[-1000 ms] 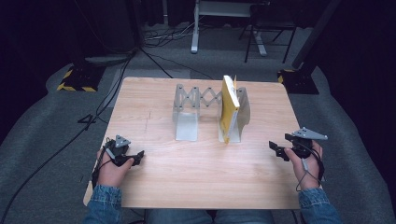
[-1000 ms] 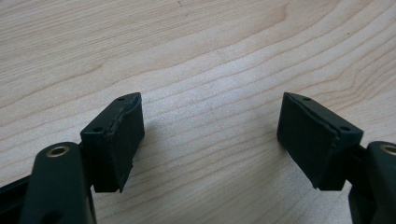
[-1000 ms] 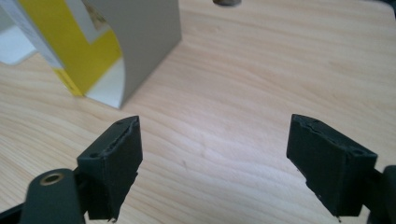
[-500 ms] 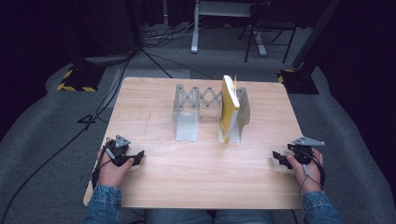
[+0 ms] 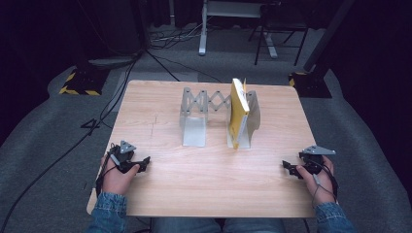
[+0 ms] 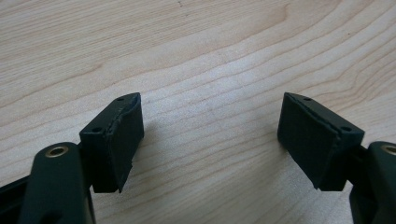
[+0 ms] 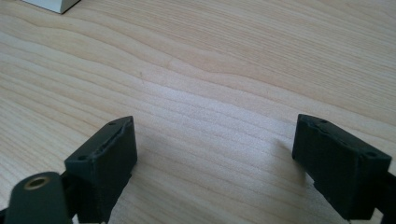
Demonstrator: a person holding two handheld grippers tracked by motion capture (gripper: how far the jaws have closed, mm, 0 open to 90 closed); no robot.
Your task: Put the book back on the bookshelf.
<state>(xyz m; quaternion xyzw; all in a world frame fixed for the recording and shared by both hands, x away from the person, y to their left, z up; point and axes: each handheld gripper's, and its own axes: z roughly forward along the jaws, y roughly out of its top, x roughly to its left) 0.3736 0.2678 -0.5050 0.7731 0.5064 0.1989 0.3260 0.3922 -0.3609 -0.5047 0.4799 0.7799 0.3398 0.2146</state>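
Note:
A yellow book (image 5: 238, 112) stands upright in the right end of a grey expanding metal rack (image 5: 204, 109) at the middle of the wooden table (image 5: 209, 179). My left gripper (image 5: 145, 161) rests near the table's front left edge, held in a hand, its jaws wide open over bare wood (image 6: 210, 119). My right gripper (image 5: 286, 168) rests near the front right edge, also open, with nothing between its fingers (image 7: 102, 158). A corner of the rack's base (image 7: 51, 4) shows at the top left of the right gripper view.
The rack's left bay (image 5: 194, 128) holds nothing. Cables (image 5: 97, 121) run across the grey carpet left of the table. A black and yellow block (image 5: 77, 82) and desk legs (image 5: 204, 29) stand beyond the far edge.
My right gripper has come down and back toward the front right edge of the table and now rests low there. The left gripper has stayed in place.

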